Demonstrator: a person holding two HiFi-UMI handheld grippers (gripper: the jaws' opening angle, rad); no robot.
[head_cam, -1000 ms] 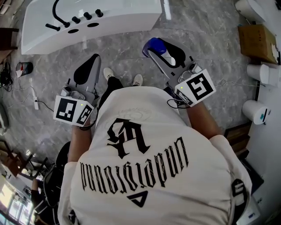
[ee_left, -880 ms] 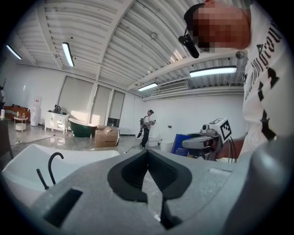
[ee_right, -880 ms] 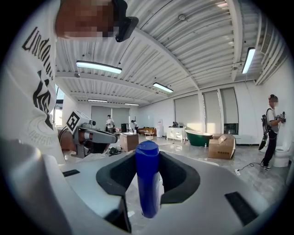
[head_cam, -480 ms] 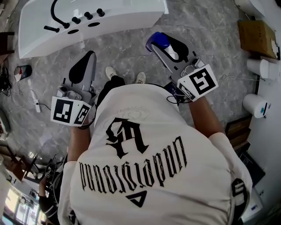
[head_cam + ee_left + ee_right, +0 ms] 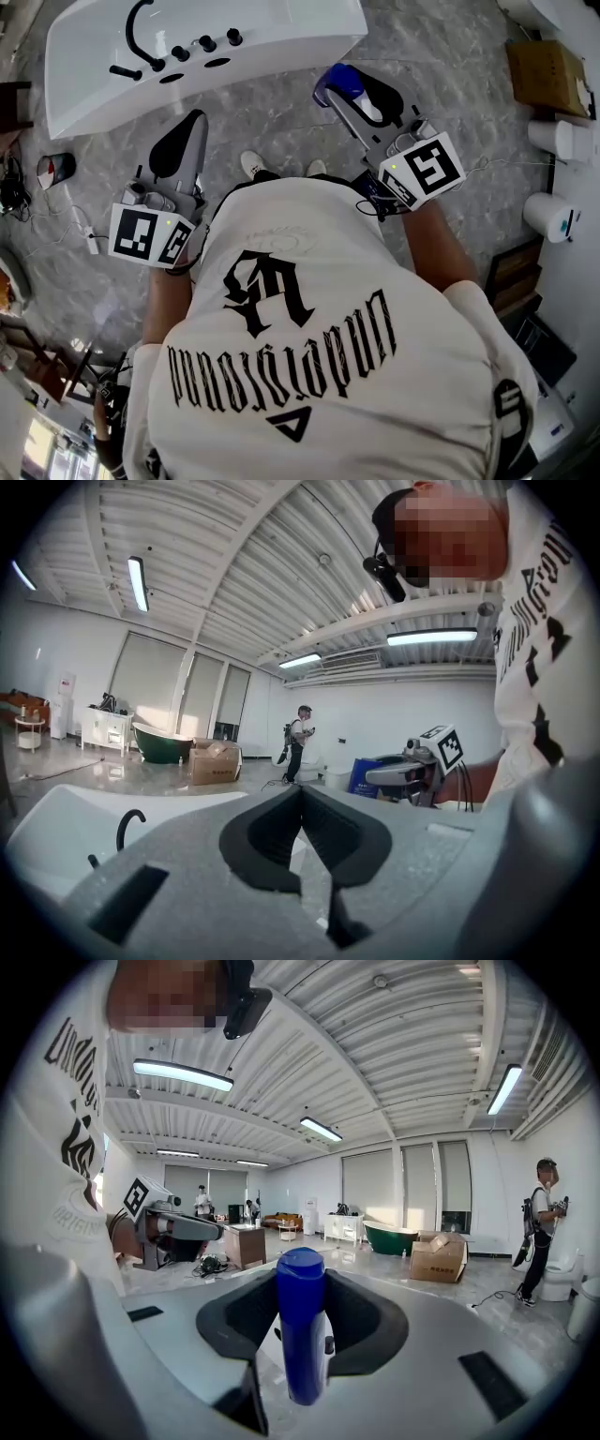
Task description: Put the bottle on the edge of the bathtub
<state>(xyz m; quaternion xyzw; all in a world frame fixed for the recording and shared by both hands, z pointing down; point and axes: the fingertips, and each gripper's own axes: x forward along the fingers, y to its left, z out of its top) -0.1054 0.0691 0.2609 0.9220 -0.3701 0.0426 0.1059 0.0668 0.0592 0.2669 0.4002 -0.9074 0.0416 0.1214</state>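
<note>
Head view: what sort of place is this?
Probably a bathroom-fittings showroom or test hall, not a home. A white bathtub stands free on the stone floor. A green tub and a cardboard box sit further off, under a ribbed industrial ceiling with strip lights.

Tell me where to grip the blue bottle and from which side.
Mid-body, from the side: the blue bottle is slim enough there for the jaws. The right gripper holds it so now, shut on its body, rounded end sticking out ahead, probably free to set on the bathtub edge.
</note>
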